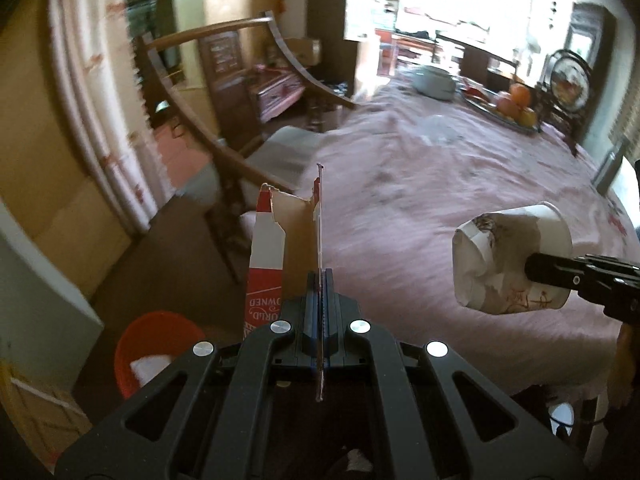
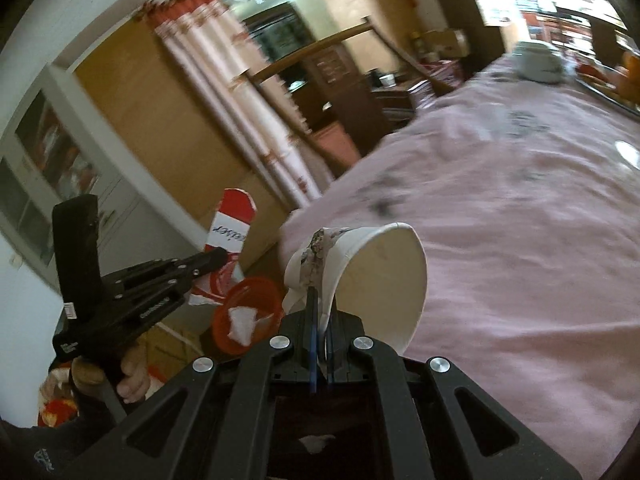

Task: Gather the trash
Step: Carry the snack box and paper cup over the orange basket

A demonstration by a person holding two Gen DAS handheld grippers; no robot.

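Left wrist view – left gripper (image 1: 321, 280): its fingers are seen pressed together on the thin wall of a torn red-and-white cardboard carton (image 1: 280, 248), which is held upright with its long axis along the fingers.
Left wrist view – bin: a round orange plastic bin (image 1: 154, 350) is seen on the floor, below and to the left of the carton; a white crumpled scrap (image 1: 150, 366) lies inside it.
Left wrist view – right gripper (image 1: 560, 276): it is seen at the right, clamped on a crushed white paper cup (image 1: 508, 260), held in the air above the pink-clothed table (image 1: 420, 200).
Left wrist view – rest: a tray of oranges (image 1: 516, 108) is seen at the far end of the table, a wooden chair (image 1: 240, 152) beside it.
Right wrist view – right gripper (image 2: 320, 312): its fingers are closed on the folded rim of the paper cup (image 2: 384, 280), whose open mouth is turned towards the camera.
Right wrist view – left gripper (image 2: 216, 258): it is seen to the left, pinching the carton (image 2: 228, 248) just above the bin (image 2: 248, 312).
Key relation: the bin is judged to lie below and left of both loads; the left hand is nearer, nearly over the rim, while the cup is hanging by the table edge, just to the right of the bin.
Next move: release of the carton over the bin is judged likely first, the cup after a leftward carry.
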